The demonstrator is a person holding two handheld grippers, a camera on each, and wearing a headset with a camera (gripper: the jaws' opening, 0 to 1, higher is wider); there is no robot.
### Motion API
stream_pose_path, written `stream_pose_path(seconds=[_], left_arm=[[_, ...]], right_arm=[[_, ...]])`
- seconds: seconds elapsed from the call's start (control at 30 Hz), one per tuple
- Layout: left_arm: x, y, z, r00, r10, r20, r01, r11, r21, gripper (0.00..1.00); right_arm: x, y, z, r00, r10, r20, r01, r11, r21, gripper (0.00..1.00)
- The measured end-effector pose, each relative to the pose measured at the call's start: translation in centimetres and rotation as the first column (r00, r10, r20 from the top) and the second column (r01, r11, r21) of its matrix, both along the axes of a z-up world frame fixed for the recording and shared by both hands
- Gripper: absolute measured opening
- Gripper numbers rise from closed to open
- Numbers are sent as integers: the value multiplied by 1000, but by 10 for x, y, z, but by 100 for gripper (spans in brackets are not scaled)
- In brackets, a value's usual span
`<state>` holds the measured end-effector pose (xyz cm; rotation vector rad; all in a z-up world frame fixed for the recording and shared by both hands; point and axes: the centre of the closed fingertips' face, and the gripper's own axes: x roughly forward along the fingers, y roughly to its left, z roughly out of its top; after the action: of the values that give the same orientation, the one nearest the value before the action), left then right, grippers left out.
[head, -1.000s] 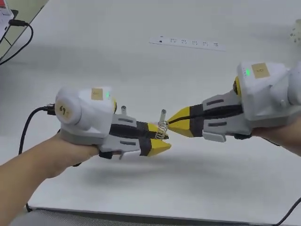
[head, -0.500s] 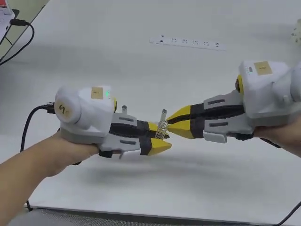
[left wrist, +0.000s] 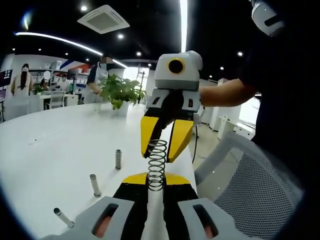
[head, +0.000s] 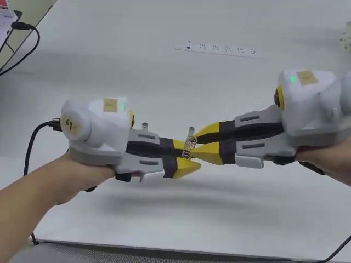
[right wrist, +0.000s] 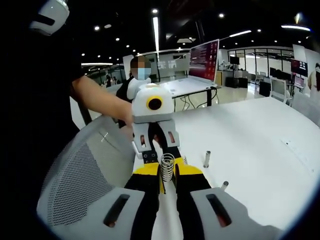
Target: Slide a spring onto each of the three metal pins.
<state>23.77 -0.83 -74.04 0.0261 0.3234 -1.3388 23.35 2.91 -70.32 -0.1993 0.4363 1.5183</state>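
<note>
A small metal spring (head: 190, 146) hangs in the air between the two grippers. My left gripper (head: 187, 159) comes in from the left and is shut on the spring's lower end (left wrist: 156, 176). My right gripper (head: 198, 147) comes in from the right, its yellow fingers closed around the other end (right wrist: 167, 167). In the left gripper view the right gripper's fingers (left wrist: 149, 136) straddle the top coils. Two upright metal pins (head: 145, 126) (head: 191, 131) stand on the table just behind the grippers. The left gripper view has three pins (left wrist: 118, 159) (left wrist: 94, 185) (left wrist: 63, 218); the farthest looks ribbed.
The white table (head: 164, 76) stretches away behind the grippers, with a white power strip (head: 219, 49) at the back. A black cable (head: 24, 41) runs along the far left, another trails from the left gripper (head: 30, 148). A mesh chair (left wrist: 250, 190) stands by the table edge.
My right gripper has moved left, so its tips now overlap the spring instead of standing just beside it. The left gripper has held its grip and shifted only slightly.
</note>
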Motion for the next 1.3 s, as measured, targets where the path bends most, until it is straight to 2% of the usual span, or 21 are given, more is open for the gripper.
stream_pose_path(seconds=[0.17,0.27,0.63,0.7,1.2,1.3], left_arm=[[0,-1,2,1000,0,-3,0,1000,-9,2],[1,-1,2,1000,-5,0,5,1000,-6,2],[-2,-5,-4,1000,-25,11,25,999,23,2],[-1,-5,-3,1000,-20,11,20,1000,20,2],[-4,-3,-6,999,-35,13,34,999,42,2],[-3,-2,-4,1000,-27,8,26,999,34,2]], right_arm=[[2,2,4,1000,-7,-13,7,1000,30,9],[2,3,5,999,-13,-40,15,999,42,9],[-2,5,1,1000,-10,-24,11,999,33,9],[-1,5,1,1000,-10,-10,10,999,35,8],[-3,5,-1,999,-21,-33,22,999,38,8],[-1,4,1,998,-42,-48,44,998,52,8]])
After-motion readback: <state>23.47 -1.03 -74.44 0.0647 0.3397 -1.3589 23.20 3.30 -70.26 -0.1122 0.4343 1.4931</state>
